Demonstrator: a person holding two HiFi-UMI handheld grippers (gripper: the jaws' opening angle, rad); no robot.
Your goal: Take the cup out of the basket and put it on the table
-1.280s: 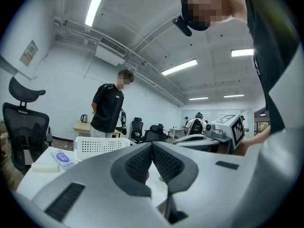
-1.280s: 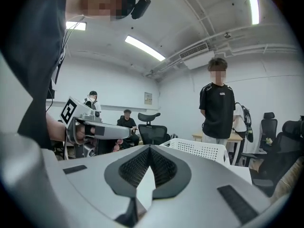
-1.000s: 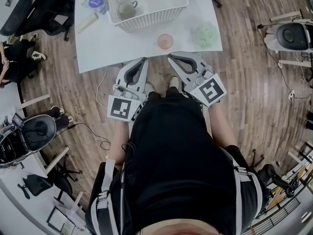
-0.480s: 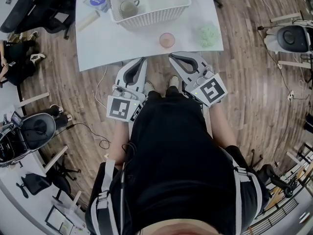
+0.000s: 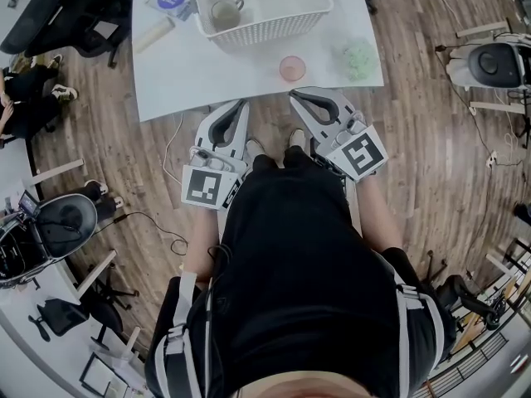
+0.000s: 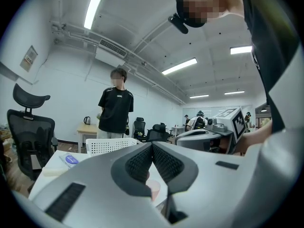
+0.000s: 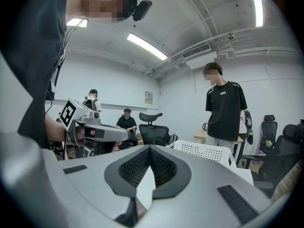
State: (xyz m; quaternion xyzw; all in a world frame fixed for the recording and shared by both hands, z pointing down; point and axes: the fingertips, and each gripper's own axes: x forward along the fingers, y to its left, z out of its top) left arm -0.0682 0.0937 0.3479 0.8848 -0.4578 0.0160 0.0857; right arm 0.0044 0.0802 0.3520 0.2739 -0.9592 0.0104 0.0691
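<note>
A beige cup (image 5: 226, 12) with a handle stands inside the white lattice basket (image 5: 274, 25) at the far side of the white table (image 5: 207, 73). Both grippers hang below the table's near edge, over the wooden floor, well short of the basket. My left gripper (image 5: 244, 103) is shut, its ribbed pads meeting with nothing between them (image 6: 152, 145). My right gripper (image 5: 294, 97) is shut and empty too (image 7: 149, 148). The basket (image 6: 111, 145) rises behind the left jaws, and its wall (image 7: 204, 151) shows at the right in the right gripper view.
A small pink cup (image 5: 292, 67) sits near the table's front edge, a green crumpled thing (image 5: 355, 56) to its right. A blue packet (image 5: 170, 0) and a pale roll (image 5: 153, 34) lie left of the basket. Office chairs (image 5: 62, 222) stand around; a person (image 6: 115, 108) stands beyond the table.
The table, basket and cups have slid slightly right and up in the head view. Both grippers stay shut in about the same place.
</note>
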